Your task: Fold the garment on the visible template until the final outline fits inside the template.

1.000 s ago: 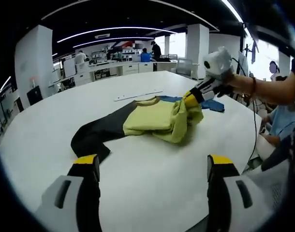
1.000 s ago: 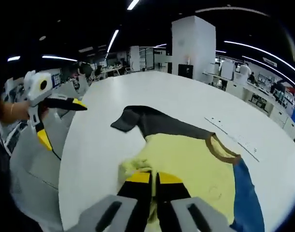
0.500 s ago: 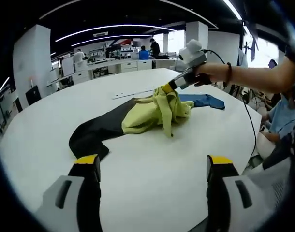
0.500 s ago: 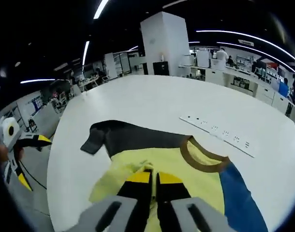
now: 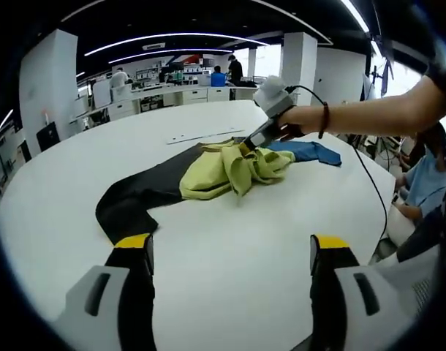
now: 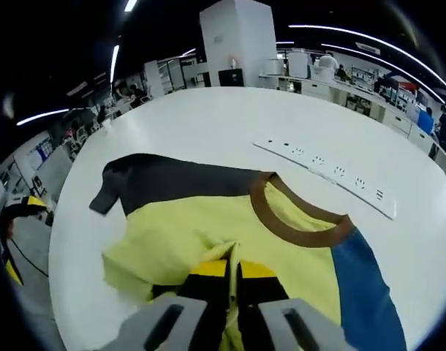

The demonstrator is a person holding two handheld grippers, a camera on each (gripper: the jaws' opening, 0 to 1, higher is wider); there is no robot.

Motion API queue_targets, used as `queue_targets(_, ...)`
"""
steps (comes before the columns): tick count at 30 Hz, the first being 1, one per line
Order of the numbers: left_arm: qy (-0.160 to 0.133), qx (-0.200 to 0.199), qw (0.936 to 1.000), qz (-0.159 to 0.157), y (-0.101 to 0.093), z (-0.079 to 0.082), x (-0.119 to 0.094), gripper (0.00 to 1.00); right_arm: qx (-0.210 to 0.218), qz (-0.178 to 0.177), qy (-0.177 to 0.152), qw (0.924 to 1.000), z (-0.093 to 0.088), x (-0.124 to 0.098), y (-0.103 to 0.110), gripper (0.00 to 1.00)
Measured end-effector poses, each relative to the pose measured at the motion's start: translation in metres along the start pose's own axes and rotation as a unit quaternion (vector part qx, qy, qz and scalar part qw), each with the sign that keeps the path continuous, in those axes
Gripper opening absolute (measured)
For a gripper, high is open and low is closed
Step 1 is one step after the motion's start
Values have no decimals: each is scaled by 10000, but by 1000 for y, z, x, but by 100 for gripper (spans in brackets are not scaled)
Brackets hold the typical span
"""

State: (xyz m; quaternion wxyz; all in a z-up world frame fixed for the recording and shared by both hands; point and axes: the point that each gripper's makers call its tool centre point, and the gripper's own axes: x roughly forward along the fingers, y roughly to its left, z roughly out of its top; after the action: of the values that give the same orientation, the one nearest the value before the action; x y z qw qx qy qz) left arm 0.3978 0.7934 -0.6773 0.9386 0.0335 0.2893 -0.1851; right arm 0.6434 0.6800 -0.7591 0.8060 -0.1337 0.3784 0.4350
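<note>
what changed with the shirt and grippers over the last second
The right gripper, shut on the yellow hem, carried it up and over the shirt toward the brown collar, then lowered. The left gripper stayed open and idle; the black sleeve and blue sleeve stayed flat.

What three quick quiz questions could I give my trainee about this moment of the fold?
1. True or false: the left gripper is open and holds nothing.
2. What does the right gripper pinch: (a) the yellow fabric of the yellow, black and blue T-shirt, (b) the blue sleeve, (c) the white power strip?
3. Fill in: the T-shirt's collar is ____ in colour.

Key: 1 true; 2 a; 3 brown.
</note>
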Motion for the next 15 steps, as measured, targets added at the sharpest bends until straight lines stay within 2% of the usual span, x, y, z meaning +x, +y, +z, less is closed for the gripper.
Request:
queue_targets(2, 5, -20, 10000, -3, 0, 0, 1, 85, -50, -24, 115, 9999, -7, 4, -2, 0)
queue_targets(9, -17, -89, 10000, 12, 0, 1, 5, 84, 31, -35, 102, 9999, -10, 4, -4, 0)
queue_targets(11, -11, -122, 9999, 3, -1, 0, 5, 83, 271, -102, 60, 9996, -10, 3, -6, 1)
queue_targets(12, -15, -137, 9999, 7, -1, 0, 6, 82, 390, -197, 28, 9990, -10, 2, -10, 6)
queue_targets(14, -32, -150, 9999, 15, -2, 0, 6, 82, 339, -277, -89, 9990, -7, -3, -13, 16)
queue_targets(15, -52, -163, 9998, 30, -2, 1, 6, 81, 481, -336, -229, 9980, -4, -8, -13, 22)
